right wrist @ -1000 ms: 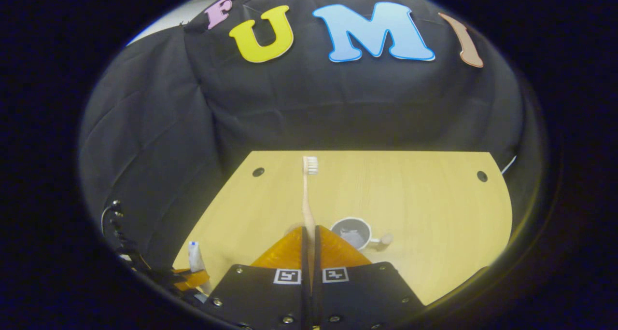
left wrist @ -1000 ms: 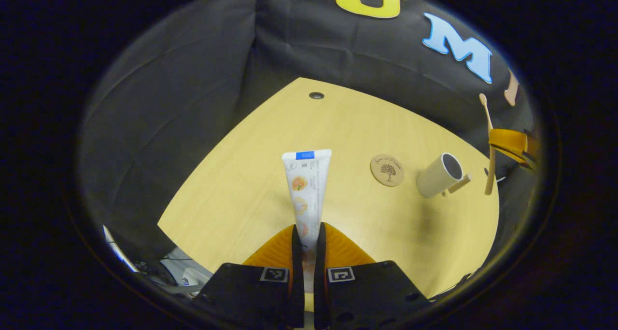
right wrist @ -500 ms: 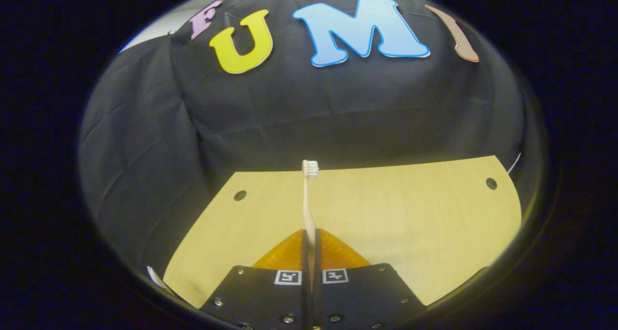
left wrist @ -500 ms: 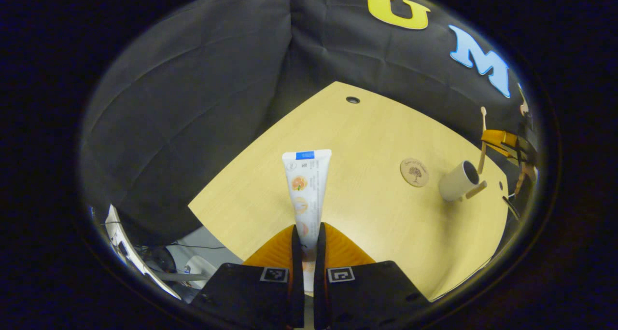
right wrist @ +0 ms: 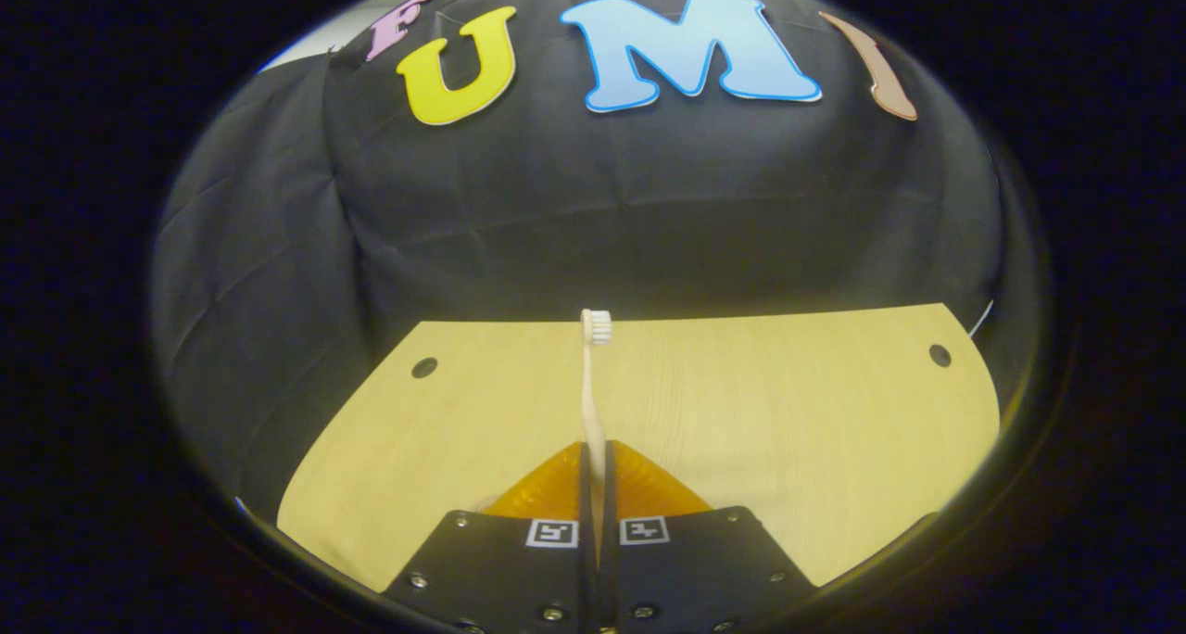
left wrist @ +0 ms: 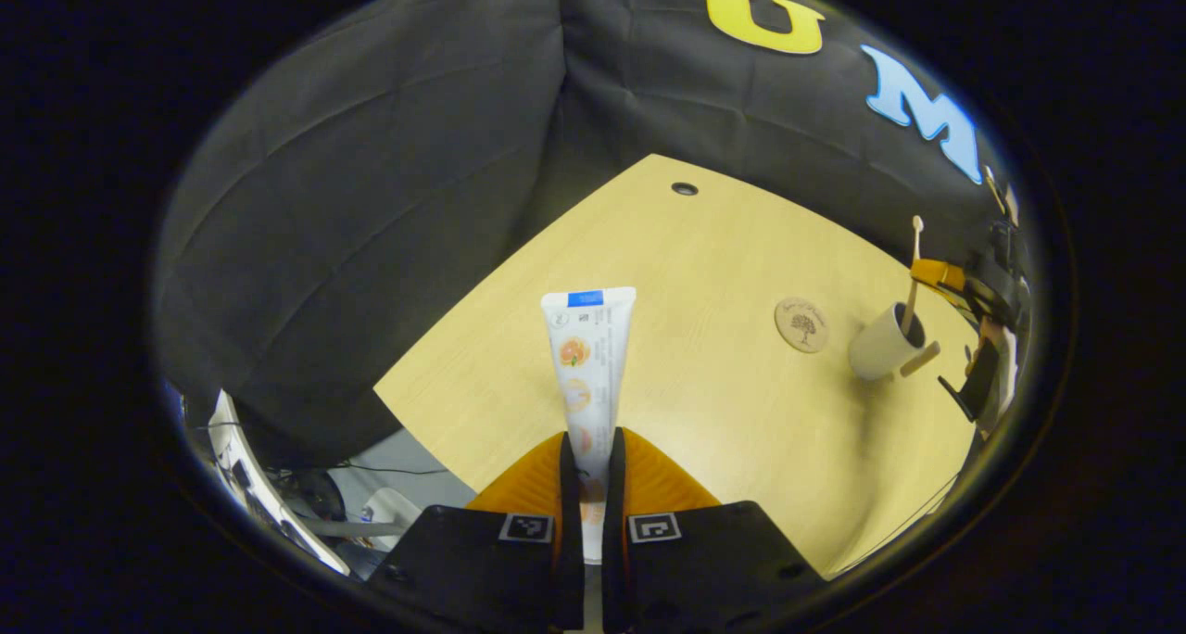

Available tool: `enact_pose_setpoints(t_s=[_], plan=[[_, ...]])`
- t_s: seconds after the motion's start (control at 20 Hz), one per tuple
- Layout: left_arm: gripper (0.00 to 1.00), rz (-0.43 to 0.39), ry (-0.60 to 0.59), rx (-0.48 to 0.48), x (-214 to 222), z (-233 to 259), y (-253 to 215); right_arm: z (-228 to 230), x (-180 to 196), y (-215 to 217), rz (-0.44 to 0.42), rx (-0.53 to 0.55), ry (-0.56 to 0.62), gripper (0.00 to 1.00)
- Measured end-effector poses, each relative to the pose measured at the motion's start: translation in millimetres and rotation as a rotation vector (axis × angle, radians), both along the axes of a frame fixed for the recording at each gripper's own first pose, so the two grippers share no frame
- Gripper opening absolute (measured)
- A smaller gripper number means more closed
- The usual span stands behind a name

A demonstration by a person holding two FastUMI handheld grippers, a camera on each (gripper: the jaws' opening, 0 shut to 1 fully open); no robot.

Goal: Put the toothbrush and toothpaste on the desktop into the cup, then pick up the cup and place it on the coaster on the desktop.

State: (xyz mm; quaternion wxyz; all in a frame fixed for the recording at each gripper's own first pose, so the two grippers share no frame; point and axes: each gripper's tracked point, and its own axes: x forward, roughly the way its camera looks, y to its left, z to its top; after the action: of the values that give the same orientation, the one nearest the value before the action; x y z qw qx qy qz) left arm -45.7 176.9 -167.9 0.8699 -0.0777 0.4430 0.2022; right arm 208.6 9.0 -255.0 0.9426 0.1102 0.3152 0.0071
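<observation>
Toothbrush point(left wrist: 913, 272) lowered since last frame, tail now inside cup point(left wrist: 882, 345), my right gripper point(right wrist: 594, 453) pinching it upright. Left gripper point(left wrist: 590, 449) clamps toothpaste point(left wrist: 587, 356); cup off right.

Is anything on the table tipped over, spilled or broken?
Nothing stands out. The cup stands upright beside the coaster, with the toothbrush going into it. The toothpaste looks whole in the left gripper.
</observation>
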Motion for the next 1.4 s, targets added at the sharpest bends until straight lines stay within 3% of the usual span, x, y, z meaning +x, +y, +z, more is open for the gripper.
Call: enact_pose_setpoints(t_s=[0.3,0.4,0.45,0.6,0.8,0.85,0.9,1.15,1.4], plan=[[0.15,-0.022,-0.016,-0.005,7,2,-7,-2,-27,-11,-0.008,0.009,0.004,0.06],[0.15,-0.034,-0.024,-0.009,10,3,-15,1,-33,-12,-0.001,0.02,0.003,0.1],[0.15,-0.041,-0.028,-0.009,12,5,-18,1,-38,-12,0.001,0.021,0.006,0.2],[0.15,-0.058,-0.036,-0.008,14,6,-25,2,-45,-15,0.004,0.02,0.012,0.26],[0.15,-0.072,-0.063,-0.01,15,14,-31,8,-56,-19,0.007,0.015,0.015,0.26],[0.15,-0.077,-0.077,-0.013,20,17,-33,11,-61,-22,0.006,0.011,0.012,0.21],[0.15,-0.085,-0.087,-0.014,23,20,-36,16,-65,-26,0.002,0.009,0.007,0.26],[0.15,-0.198,-0.161,-0.028,61,36,-77,36,-103,-54,-0.044,0.006,-0.018,0.26],[0.15,-0.388,-0.223,-0.062,108,47,-152,37,-165,-101,-0.13,-0.03,0.006,0.26]])
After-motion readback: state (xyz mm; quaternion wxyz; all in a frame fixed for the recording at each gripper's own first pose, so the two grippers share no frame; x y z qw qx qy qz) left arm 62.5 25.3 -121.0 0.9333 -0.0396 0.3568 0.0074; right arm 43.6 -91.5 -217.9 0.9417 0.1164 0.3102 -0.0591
